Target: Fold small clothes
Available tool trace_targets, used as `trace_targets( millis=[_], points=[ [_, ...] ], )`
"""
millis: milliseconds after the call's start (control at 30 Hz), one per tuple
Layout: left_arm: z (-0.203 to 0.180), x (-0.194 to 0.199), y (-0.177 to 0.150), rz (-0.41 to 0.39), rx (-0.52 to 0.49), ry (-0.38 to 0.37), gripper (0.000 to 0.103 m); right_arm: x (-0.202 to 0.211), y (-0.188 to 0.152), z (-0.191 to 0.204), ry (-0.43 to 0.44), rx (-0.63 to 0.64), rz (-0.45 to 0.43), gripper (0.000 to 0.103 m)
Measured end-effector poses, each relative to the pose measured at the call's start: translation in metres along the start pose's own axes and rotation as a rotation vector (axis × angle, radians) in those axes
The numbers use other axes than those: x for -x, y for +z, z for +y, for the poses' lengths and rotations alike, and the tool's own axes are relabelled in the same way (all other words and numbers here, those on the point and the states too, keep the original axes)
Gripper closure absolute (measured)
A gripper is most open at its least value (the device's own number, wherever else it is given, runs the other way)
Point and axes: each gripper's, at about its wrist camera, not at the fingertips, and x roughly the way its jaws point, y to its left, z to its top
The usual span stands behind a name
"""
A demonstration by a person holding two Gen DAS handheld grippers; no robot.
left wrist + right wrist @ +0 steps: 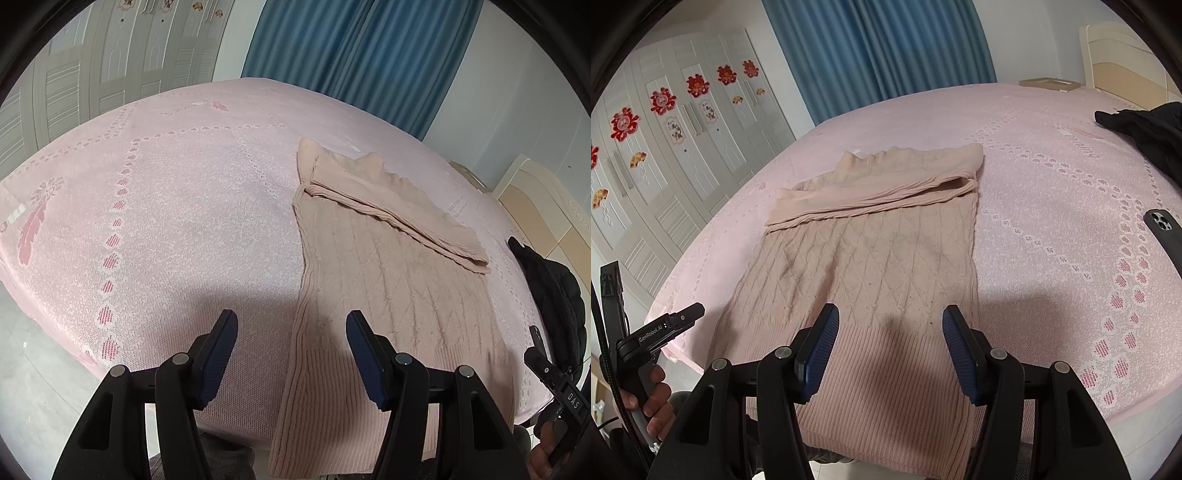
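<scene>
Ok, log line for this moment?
sweater: sleeves folded in, hem over bed edge | left gripper: open, empty | right gripper: open, empty

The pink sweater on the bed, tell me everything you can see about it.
The sweater is pale pink knit with a diamond cable pattern and a ribbed hem. It lies flat on the pink bedspread, sleeves folded across the chest, collar at the far end, hem hanging over the near edge. Neither gripper touches it.

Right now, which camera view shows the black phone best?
The right wrist view: the phone lies on the pink bedcover, its camera lenses visible at the frame's right edge. The left wrist view does not show it.
</scene>
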Motion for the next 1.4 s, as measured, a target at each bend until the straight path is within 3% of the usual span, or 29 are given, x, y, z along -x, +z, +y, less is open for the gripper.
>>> trace_targets(
  millis=[733, 967, 1133, 1400],
  points=[
    [0.0, -0.003, -0.001, 0.023, -0.001, -0.005, 0.044, -0.002, -0.002, 0.0, -0.013, -0.002, 0.008, 0.046],
    [0.006, 0.003, -0.012, 0.068, 0.016, -0.086, 0.044, 0.002, -0.009, -0.004, -0.052, -0.016, 0.026, 0.046],
    [0.011, -0.005, -0.016, 0.145, 0.048, -0.127, 0.044, 0.007, -0.015, -0.008, -0.058, -0.03, 0.046, 0.046],
    [0.017, -0.008, -0.029, 0.208, 0.109, -0.186, 0.046, 0.0, -0.026, -0.008, -0.14, 0.001, 0.141, 0.046]
  ],
)
